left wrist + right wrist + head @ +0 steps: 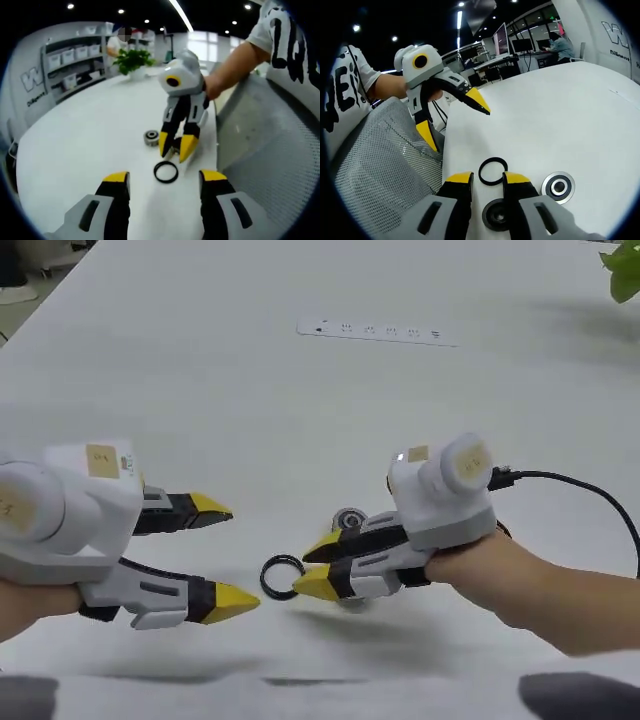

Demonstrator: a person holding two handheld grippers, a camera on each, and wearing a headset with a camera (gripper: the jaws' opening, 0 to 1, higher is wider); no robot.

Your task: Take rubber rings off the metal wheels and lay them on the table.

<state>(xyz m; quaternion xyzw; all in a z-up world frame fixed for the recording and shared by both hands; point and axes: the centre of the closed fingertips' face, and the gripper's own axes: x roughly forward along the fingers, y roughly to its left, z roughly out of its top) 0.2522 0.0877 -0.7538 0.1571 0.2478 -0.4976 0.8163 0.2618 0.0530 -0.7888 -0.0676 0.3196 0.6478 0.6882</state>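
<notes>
Right gripper (305,570), wheel (496,216) half hidden (ring (493,171) near)

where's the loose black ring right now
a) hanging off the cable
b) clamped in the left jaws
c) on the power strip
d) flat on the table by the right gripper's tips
d: the ring lies flat on the table just ahead of the right gripper, while the left gripper has its jaws wide open with nothing between them.
</notes>
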